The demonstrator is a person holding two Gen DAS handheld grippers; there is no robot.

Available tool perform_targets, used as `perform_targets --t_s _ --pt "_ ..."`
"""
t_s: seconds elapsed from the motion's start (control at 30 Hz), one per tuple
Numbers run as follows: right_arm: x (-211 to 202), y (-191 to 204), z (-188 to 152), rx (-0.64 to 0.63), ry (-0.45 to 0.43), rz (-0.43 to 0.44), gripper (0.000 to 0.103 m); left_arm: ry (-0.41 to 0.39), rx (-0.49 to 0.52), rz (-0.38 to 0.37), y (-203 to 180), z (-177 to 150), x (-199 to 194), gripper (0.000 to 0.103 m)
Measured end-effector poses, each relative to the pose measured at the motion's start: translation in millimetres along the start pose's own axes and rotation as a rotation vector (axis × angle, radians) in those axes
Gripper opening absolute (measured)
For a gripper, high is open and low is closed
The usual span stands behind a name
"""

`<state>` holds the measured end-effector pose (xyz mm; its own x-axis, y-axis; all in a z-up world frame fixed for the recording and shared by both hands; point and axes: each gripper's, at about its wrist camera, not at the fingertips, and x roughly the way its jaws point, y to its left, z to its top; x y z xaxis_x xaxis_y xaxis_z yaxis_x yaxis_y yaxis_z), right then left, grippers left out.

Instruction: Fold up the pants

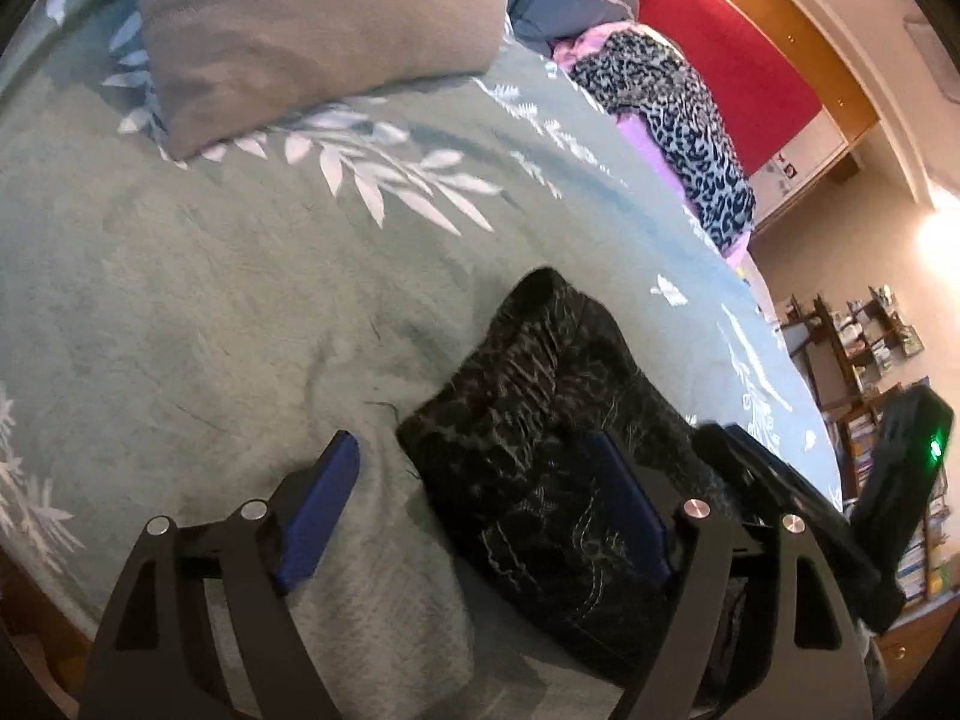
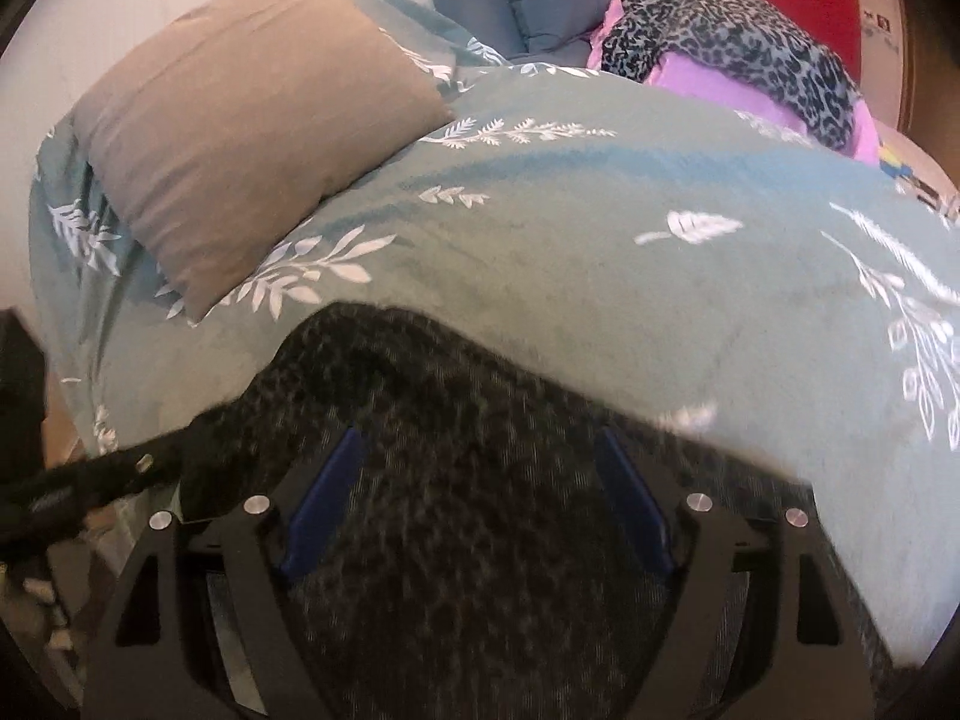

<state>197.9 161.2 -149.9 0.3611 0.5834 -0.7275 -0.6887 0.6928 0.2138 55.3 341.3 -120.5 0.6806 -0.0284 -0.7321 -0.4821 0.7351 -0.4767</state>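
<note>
Both grippers stand open over the pants (image 1: 540, 456), a dark patterned bundle lying folded on the teal leaf-print blanket (image 1: 210, 300) near the front edge of the bed; the left gripper (image 1: 480, 510) has its jaws spread wide, one blue pad over bare blanket, the other over the cloth, nothing pinched between them; the right gripper (image 2: 474, 504) hangs open too, dark fabric filling the gap beneath but the pads not pressing on it; in the left view that right gripper shows at the far edge of the bundle, a green light glowing on its body; my read is a fold has just been laid and let go, so the job looks well along; next, I'd judge, comes either one more fold or a tidy-up, which calls for each gripper to find an edge of the bundle, close on all its layers and carry them over evenly, since loose layers could slip or bunch; as for writing, none can be read; pale stitching on the pants is decoration, and small stickers on the far white cupboard are too tiny to make out.
</note>
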Motion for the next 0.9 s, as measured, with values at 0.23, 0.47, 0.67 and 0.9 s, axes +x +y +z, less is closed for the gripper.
perform_targets --t_s 0.23,0.47,0.67,0.9 --pt "-19 14 -36 -0.049 -0.003 0.013 0.081 0.064 0.017 -0.099 -3 5 20 0.087" --pt "-28 2 -48 0.035 -0.003 0.01 0.081 0.112 0.007 -0.156 -10 11 35 0.09" --pt "-40 -14 -55 0.087 -0.015 -0.011 0.081 0.147 -0.127 -0.21 5 9 35 0.047" --pt "-62 -20 -74 0.094 -0.022 -0.029 0.081 0.149 -0.179 -0.193 3 5 38 0.047"
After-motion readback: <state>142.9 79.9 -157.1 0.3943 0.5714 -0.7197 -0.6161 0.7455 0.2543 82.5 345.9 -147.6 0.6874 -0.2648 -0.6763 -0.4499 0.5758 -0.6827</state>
